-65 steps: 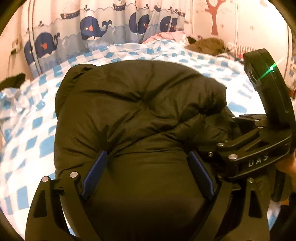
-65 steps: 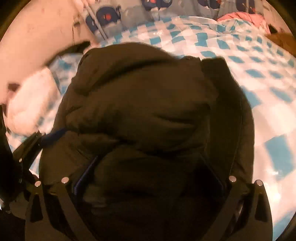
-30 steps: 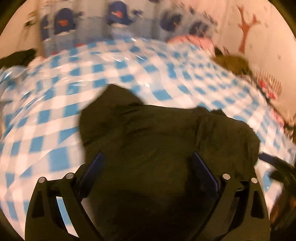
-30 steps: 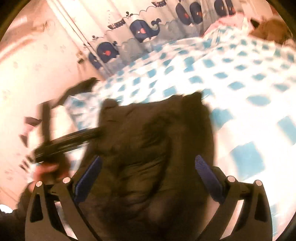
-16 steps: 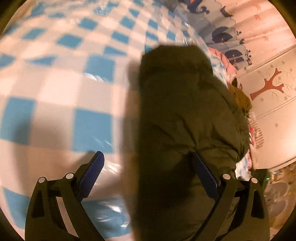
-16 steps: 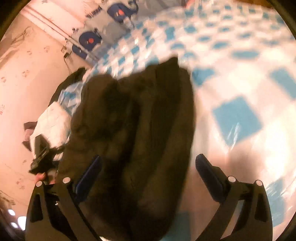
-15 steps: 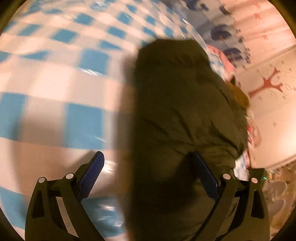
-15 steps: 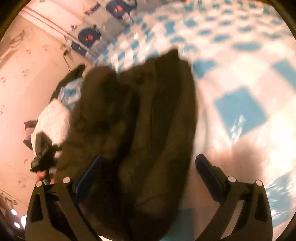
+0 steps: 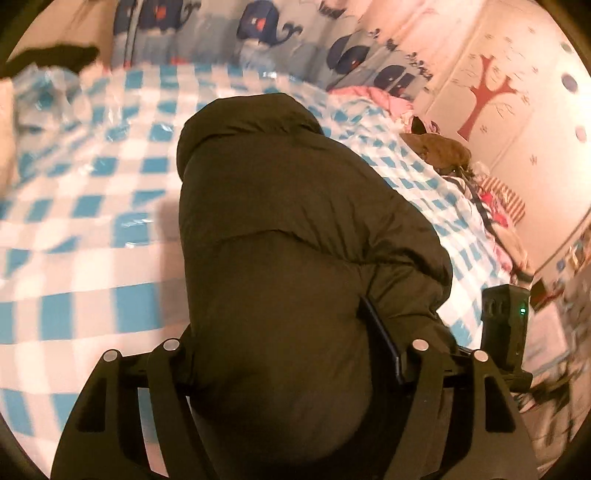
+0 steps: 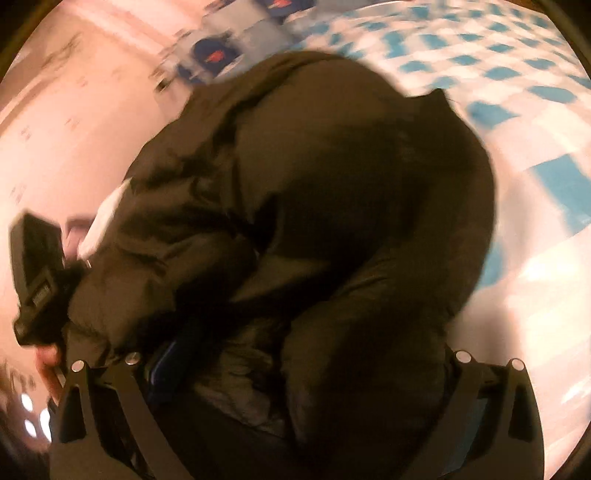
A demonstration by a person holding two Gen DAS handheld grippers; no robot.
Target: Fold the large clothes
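Dark olive, puffy jacket (image 9: 295,236) lay bundled lengthwise on the blue-and-white checked sheet (image 9: 92,221), hood end pointing away toward the whale-print curtain (image 9: 266,26). Left gripper (image 9: 284,339) straddled the near end of the bundle; its jaws had just been closing, and the padded cloth bulged between them. Right blue pad (image 9: 384,339) was pressed into a crease of the fabric; the left pad was buried under the jacket and not visible, so the grip looked taken but only one contact could be confirmed. Seen from the right wrist, the same jacket (image 10: 314,206) filled most of the view, heavily blurred. Right gripper (image 10: 295,369) had its arms spread wide at the bottom of the frame with thick folds of the jacket heaped between them; one blue pad (image 10: 166,362) showed at the left, half hidden by cloth, the other was covered. Whether those pads pressed on the fabric could not be told through the blur. A bare hand (image 10: 48,365) showed at the left edge below the left tool's black body (image 10: 37,280). Along the far right edge of the bed lay a brown garment (image 9: 439,147) and pink clothes (image 9: 373,96), well apart from the jacket. A red tree decal (image 9: 484,92) marked the wall beyond.
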